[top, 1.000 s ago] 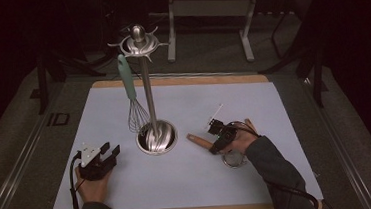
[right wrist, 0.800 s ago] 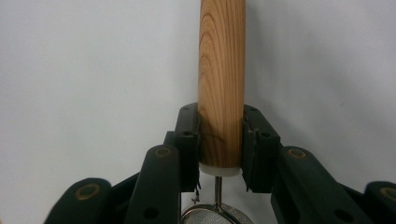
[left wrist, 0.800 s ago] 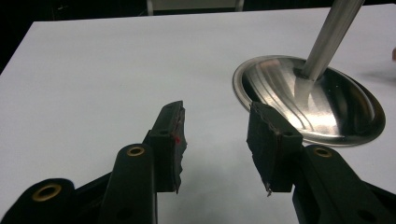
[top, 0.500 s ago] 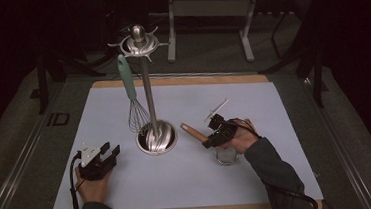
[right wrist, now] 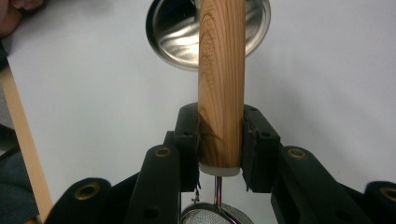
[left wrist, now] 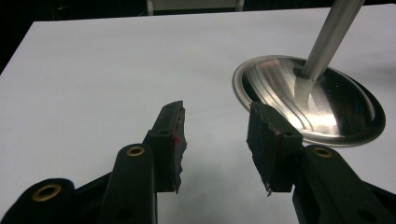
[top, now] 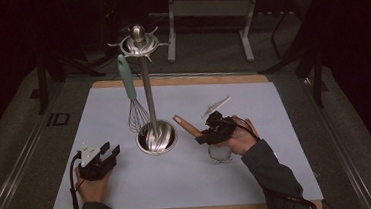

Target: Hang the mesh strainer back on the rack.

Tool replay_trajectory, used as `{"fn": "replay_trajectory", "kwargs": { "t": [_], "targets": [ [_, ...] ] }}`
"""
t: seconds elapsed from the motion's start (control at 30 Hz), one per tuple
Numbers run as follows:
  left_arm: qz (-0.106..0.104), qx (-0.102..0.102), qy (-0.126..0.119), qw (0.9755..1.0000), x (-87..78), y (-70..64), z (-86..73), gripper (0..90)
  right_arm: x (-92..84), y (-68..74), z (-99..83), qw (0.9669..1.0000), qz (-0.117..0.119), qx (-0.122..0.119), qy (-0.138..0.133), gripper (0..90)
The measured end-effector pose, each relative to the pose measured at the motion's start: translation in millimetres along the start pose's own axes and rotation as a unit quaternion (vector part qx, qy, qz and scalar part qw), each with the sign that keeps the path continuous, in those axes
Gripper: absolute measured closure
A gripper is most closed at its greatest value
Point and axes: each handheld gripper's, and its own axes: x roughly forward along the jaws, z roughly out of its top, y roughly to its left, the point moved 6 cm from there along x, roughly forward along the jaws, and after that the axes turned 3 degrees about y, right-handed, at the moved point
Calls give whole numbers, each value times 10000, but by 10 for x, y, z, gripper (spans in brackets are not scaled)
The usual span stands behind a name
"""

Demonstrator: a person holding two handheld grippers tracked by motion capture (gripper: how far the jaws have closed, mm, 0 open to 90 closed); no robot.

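From the high view: right claw now lifted off the counter compared with a moment ago, small strainer rising with it, wooden handle tipped up toward the tall metal stand. Probably getting ready to hang the strainer on a hook up top, beside the whisk already hanging there. Left claw resting low near the stand's round base. From the left gripper view: left claw spread apart, holding nothing, shiny base just ahead. From the right gripper view: right claw squeezed tight on the wooden handle, mesh bowl hanging below.
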Motion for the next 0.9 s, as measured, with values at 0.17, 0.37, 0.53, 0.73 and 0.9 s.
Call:
{"fn": "replay_trajectory", "kwargs": {
  "t": [0.17,0.37,0.53,0.73,0.9],
  "targets": [
    [8,-2,0,10000,0,0,0,567,-59,73,51,9998,-27,-74,-179,710],
    [-1,-9,-7,10000,0,0,1,567,-123,168,110,9994,-12,-100,-327,710],
    [-3,0,0,10000,-1,0,0,567,-215,288,187,9985,-64,-254,-489,710],
    [-8,-5,-3,10000,0,0,0,567,-300,397,267,9973,-85,-381,-616,710],
    [-4,-5,-4,10000,0,0,0,567,-333,426,296,9966,-118,-396,-714,710]
  ]
}}
